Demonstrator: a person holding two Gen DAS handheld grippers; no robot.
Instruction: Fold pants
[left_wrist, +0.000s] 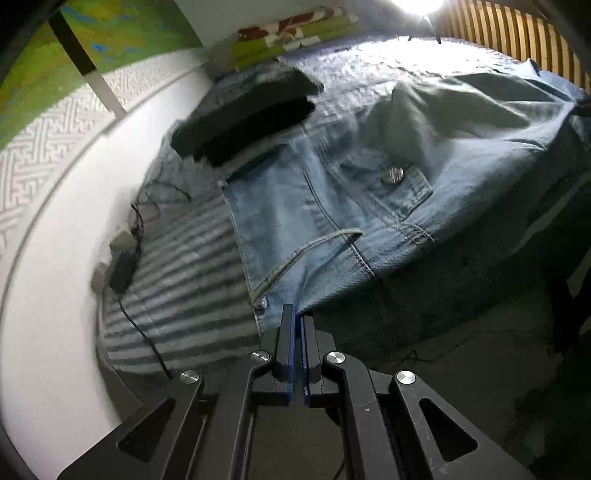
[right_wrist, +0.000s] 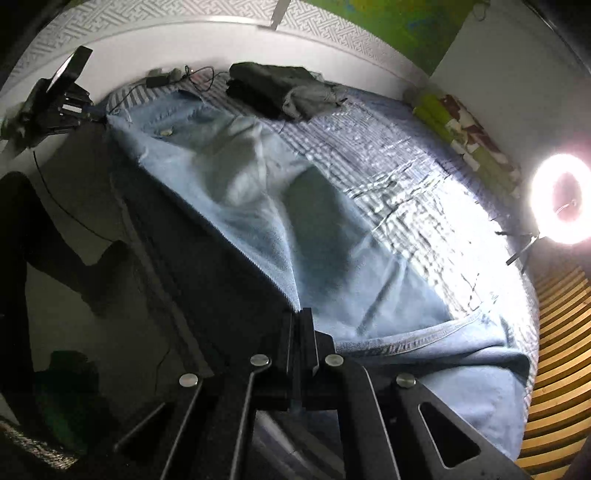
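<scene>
Light blue jeans (left_wrist: 325, 206) lie spread along the near edge of a striped bed. In the left wrist view their waistband end with a metal button (left_wrist: 392, 174) and pockets faces me, and my left gripper (left_wrist: 298, 314) is shut on the jeans' waist edge at the bed's border. From the right wrist view the jeans (right_wrist: 258, 206) run away toward the waist, and my right gripper (right_wrist: 299, 314) is shut on their near edge close to the leg hems. The left gripper (right_wrist: 98, 116) shows far off at the waist corner.
A dark folded garment (left_wrist: 243, 118) lies on the striped bedcover (left_wrist: 177, 273) behind the jeans, also visible as a dark pile (right_wrist: 273, 88). Cables and a black adapter (left_wrist: 122, 269) sit by the white wall. A ring light (right_wrist: 565, 199) glares beside wooden slats (right_wrist: 554, 332). A person's dark leg (right_wrist: 44, 236) stands by the bed.
</scene>
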